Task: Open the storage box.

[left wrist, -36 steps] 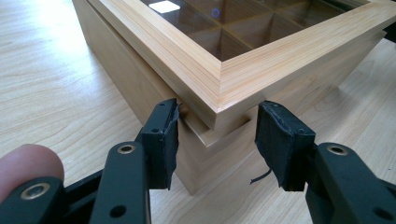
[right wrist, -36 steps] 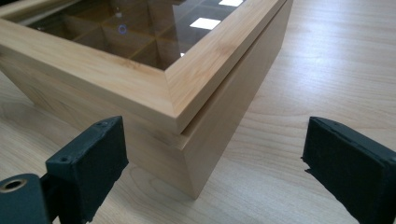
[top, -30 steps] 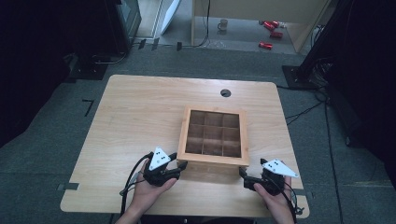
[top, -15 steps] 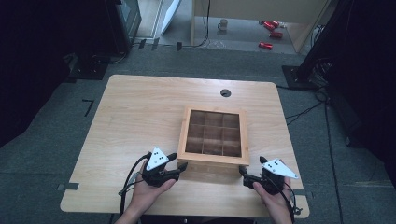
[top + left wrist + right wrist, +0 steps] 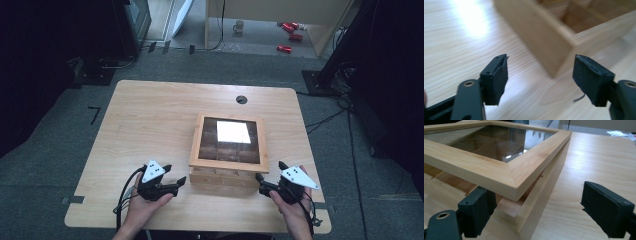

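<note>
On the desk (image 5: pixel 150 120), both wide-open claws, left claw (image 5: pixel 172 182) and right claw (image 5: pixel 261 181), are flanking the box (image 5: pixel 227 170); its raised glass lid (image 5: pixel 506 167) is risking slamming shut.

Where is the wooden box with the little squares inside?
In the high view the wooden box sits on the table, right of the middle, near the person's edge, between the left gripper and the right gripper.

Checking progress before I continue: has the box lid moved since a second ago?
Yes. The lid has lifted at its near edge, off the box standing on the table.
</note>
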Demonstrator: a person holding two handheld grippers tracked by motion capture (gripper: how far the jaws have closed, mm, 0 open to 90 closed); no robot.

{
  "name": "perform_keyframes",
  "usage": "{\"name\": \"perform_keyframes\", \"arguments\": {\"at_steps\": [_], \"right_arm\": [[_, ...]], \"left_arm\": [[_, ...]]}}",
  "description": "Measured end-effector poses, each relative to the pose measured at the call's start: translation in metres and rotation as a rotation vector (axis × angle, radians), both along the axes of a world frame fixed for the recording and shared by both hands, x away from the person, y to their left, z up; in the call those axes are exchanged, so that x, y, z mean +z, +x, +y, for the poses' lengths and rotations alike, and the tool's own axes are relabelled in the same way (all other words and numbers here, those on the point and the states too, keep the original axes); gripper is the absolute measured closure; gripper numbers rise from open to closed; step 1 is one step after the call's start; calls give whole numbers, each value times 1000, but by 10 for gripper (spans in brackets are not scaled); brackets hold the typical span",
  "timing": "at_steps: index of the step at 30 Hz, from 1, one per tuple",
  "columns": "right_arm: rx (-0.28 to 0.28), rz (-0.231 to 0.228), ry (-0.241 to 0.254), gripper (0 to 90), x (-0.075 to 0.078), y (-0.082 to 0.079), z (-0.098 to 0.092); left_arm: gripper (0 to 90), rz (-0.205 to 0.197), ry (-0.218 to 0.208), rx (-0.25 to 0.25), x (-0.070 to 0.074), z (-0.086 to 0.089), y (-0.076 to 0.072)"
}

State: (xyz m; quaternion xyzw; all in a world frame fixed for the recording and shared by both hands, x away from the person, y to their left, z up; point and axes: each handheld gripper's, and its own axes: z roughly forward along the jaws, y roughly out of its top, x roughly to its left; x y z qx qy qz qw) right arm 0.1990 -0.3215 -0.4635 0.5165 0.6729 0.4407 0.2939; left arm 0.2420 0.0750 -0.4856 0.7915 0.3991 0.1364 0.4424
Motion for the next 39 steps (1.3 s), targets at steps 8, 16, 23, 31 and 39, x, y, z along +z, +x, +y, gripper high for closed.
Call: {"name": "perform_keyframes", "arguments": {"at_steps": [8,16,23,31,39], "right_arm": [[-8,-47,-7,126,15,11,-1],[-1,-104,-2,125,34,22,-4],[-8,-134,-8,126,50,33,-4],[4,-152,-58,137,59,51,-1],[56,-203,-78,218,68,69,1]], "left_arm": [[181,45,96,123,-20,16,14],[178,80,136,132,-28,14,18],[168,79,187,138,-30,8,18],[166,52,220,143,-32,3,16],[166,53,216,140,-33,2,16]]}}
